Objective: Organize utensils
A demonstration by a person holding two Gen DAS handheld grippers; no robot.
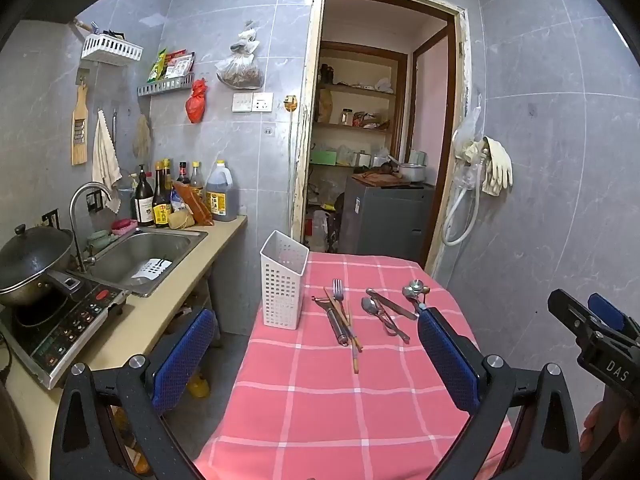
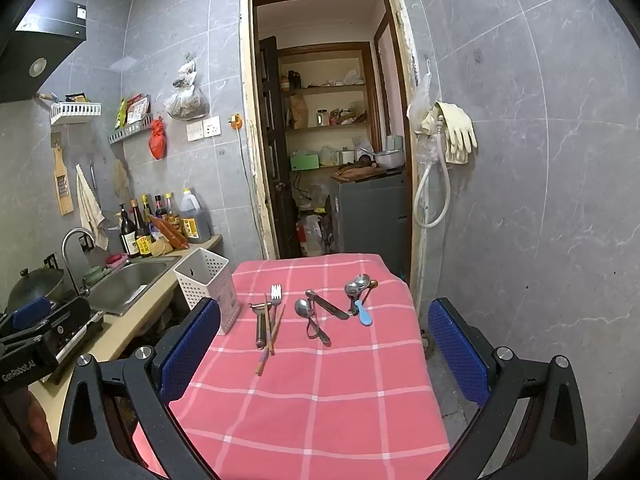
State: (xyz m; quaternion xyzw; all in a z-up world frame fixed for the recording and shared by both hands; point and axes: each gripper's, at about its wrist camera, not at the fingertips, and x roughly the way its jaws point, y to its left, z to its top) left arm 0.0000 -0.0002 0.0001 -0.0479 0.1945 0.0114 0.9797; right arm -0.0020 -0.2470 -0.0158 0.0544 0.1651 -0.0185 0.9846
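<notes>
I hold both tools back at the near edge of the worktop (image 1: 320,400), its pink checked cloth bare in front of me, and neither has anything in it: the left fingers (image 1: 184,352) are spread wide and released, and the right fingers (image 2: 456,344) likewise stand fully apart.

The utensils lie ahead of both, toward the far half of the cloth, in three loose clusters. A fork (image 2: 276,294), a peeler (image 2: 260,326) and chopsticks (image 2: 272,332) lie on the left, long axes running roughly away from me. Steel spoons (image 2: 310,318) are in the middle, angled. More spoons and a blue-handled one (image 2: 364,315) lie at the right.

The white perforated holder (image 1: 282,284) stands upright at the far left corner of the worktop, beside the sink (image 1: 140,256), empty as far as I can see.

By my reading, my left side is nearer the holder and the fork cluster; my right is nearer the blue-handled spoon.

Legible writing: "DAS" on the right tool's body (image 1: 616,372) and "GenRobot.AI" on the left tool's body (image 2: 20,370). The bottle labels are too small to read.
</notes>
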